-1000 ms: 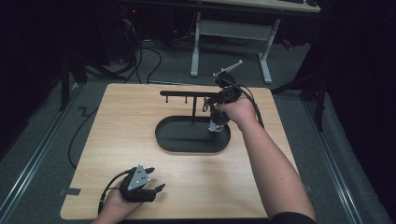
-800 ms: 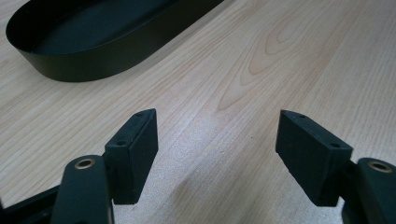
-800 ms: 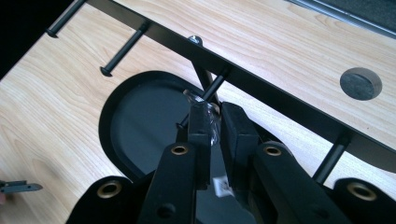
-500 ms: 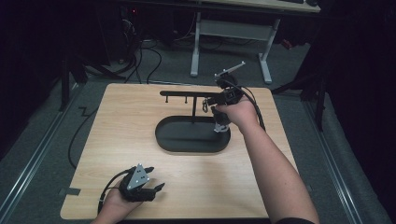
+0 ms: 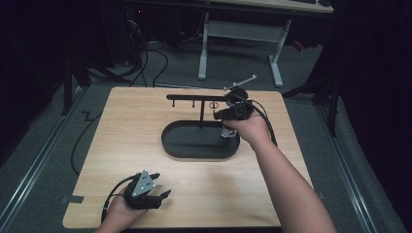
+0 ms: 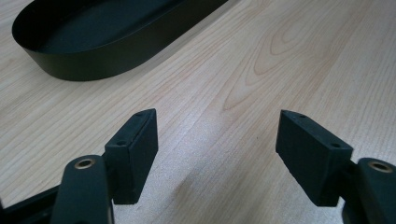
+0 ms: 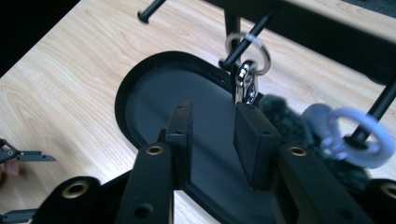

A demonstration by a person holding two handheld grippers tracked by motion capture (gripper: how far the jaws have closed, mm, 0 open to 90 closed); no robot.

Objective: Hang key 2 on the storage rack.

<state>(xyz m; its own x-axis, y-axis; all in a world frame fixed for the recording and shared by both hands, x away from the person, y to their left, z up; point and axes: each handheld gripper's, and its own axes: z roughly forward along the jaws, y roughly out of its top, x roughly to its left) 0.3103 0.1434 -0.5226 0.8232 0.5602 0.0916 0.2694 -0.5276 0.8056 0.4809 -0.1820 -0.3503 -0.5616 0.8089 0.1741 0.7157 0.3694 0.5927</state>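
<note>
Keychain (image 7: 246,80) now hangs by its ring on a peg of the black rack (image 5: 194,97), fuzzy dark pompom dangling just over the tray (image 5: 170,145) on the table (image 5: 121,121). My right gripper (image 7: 212,140) has just been opening: jaws are parted, nothing between them, the clasp sits just ahead of the tips and apart from them. So I'd call the hang step done and this the release. A second ring with a pale charm (image 7: 350,135) hangs on the neighbouring peg, close by. Next move: back straight out along the peg line without snagging either ring. Left gripper (image 6: 215,154) rests near the table's front edge, jaws wide apart and empty, tray well ahead of it.
</note>
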